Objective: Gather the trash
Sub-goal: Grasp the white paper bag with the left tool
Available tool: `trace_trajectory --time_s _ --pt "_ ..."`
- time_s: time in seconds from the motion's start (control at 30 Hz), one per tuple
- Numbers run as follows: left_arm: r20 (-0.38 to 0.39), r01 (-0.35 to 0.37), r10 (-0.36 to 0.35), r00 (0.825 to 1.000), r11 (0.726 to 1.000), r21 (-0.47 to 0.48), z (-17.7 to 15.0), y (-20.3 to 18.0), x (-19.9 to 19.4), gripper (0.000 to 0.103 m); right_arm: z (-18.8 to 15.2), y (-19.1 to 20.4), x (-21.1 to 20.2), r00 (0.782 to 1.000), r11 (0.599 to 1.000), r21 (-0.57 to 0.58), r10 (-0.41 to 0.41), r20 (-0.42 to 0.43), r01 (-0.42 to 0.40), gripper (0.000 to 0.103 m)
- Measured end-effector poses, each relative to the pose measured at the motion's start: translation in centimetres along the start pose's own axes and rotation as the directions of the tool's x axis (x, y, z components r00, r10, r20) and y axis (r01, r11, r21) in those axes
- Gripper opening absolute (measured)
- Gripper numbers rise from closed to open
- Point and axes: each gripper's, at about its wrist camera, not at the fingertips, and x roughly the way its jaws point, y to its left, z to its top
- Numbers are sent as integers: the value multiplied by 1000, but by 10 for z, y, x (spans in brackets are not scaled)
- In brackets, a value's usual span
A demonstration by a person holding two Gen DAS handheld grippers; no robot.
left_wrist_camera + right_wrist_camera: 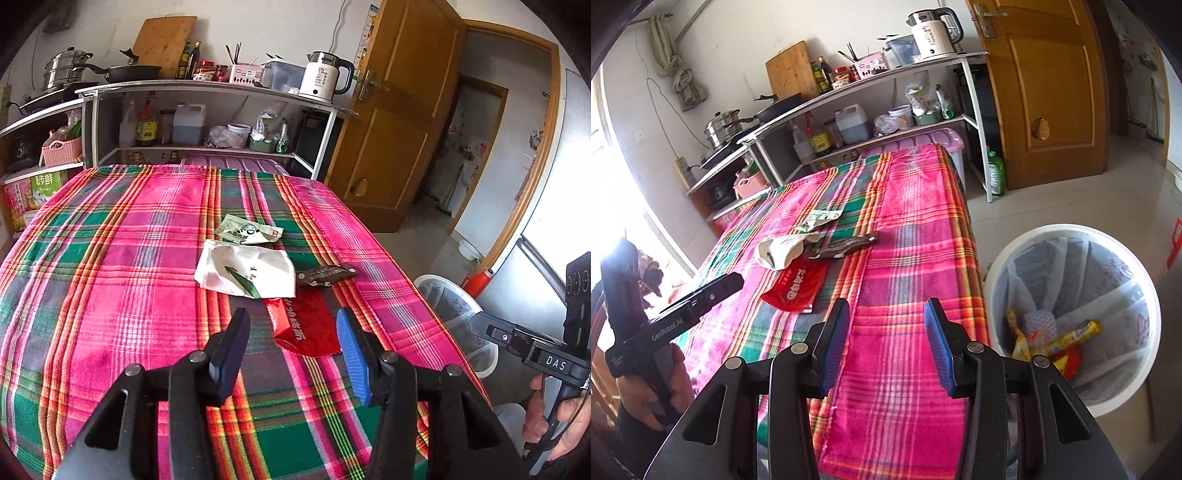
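Several wrappers lie mid-table on the plaid cloth: a red packet (306, 325) (796, 284), a white bag with a green leaf print (245, 271) (779, 249), a dark brown wrapper (325, 275) (842, 245) and a pale green packet (247, 230) (822, 218). My left gripper (293, 325) is open and empty, its jaws on either side of the red packet, just above it. My right gripper (886, 314) is open and empty over the table's right part. A white bin (1071, 314) (454, 314) with a liner holds several wrappers, on the floor right of the table.
The table (110, 258) has its right edge beside the bin. Shelves (207, 92) with pots, bottles and a kettle (325, 75) stand behind it. A wooden door (399, 122) is at the back right. A purple-lidded box (923, 142) sits behind the table.
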Motion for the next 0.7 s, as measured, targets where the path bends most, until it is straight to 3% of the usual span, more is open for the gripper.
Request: trace_trajectory --time_s 0.27,0.7 --pt "1 -41 41 999 999 -29 16 27 12 59 4 12 16 1000 1000 -22 12 -21 -12 43" --pt "-47 -4 -1 999 994 -105 37 58 54 63 10 18 45 998 999 -37 12 -66 -14 43"
